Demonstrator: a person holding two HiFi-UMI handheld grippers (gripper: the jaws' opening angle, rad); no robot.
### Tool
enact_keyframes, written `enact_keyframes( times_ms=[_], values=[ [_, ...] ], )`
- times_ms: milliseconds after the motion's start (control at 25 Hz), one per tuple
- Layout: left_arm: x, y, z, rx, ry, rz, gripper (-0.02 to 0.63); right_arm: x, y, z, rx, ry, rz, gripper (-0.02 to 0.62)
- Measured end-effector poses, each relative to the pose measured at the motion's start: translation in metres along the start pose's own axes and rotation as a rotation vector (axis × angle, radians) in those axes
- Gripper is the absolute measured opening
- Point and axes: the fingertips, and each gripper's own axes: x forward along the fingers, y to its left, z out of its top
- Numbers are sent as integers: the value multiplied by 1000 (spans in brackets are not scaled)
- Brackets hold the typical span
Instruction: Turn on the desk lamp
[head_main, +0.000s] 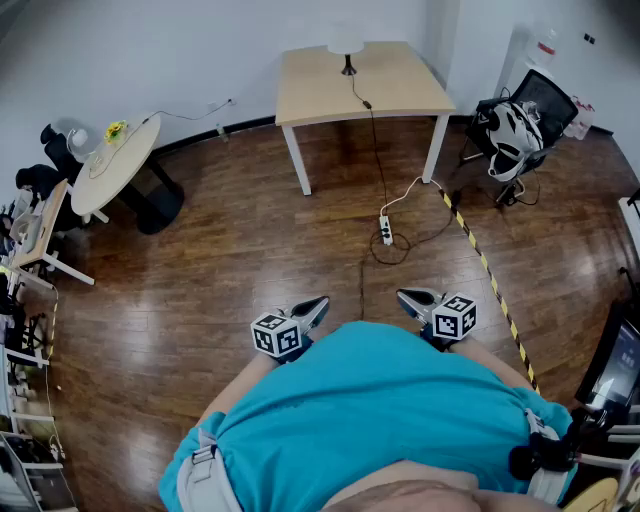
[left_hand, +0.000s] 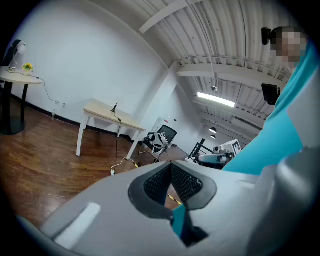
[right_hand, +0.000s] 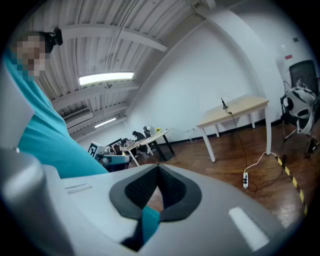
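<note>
Desk lamp (head_main: 346, 45) sits at the far edge of the rectangular table (head_main: 400, 95), up against the wall, well apart from the person; shade white, can't tell lit or not. Its dark cord (head_main: 374, 140) drops off the table front to the power strip (head_main: 386, 230) on the wood floor (head_main: 220, 260), so the lamp is likely parked there for reach to power. Task not started, judged from the gap: a walk to the table is needed first. Left gripper (head_main: 318, 302) and right gripper (head_main: 405, 295) are held low against the teal shirt (head_main: 380, 400), tips pointing forward, a carry pose. In each gripper view the padded jaws meet at the tips with nothing between them, so both are closed and empty. Counts: one lamp, one rectangular table, one round table (head_main: 115, 165) at left, one power strip, one office chair (head_main: 515, 125) at right with something white and black piled on it, one strip of yellow-black floor tape (head_main: 485, 270), two grippers, two marker cubes (head_main: 277, 335).
</note>
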Motion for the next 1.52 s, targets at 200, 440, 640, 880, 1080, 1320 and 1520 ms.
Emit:
enact_keyframes(
  times_ms=[200,440,640,880,1080,1320,1520],
  values=[
    [29,-20,-5,10,-2,16,2,-29,-22,5,1,2,12,2],
    [59,-40,-16,-2,1,52,2,-54,-48,4,-12,14,52,2],
    [89,-45,-24,-15,37,82,2,-59,-80,6,9,23,96,2],
    [83,-11,-40,-49,13,122,2,-29,-94,-13,-4,59,124,2],
    [52,39,-26,-73,-1,79,2,33,-73,0,-38,90,106,2],
    [-43,140,36,-118,-66,55,2,157,-1,32,-74,88,81,2],
    [-74,190,42,-149,0,-12,2,227,24,39,-87,131,60,2]
  ],
)
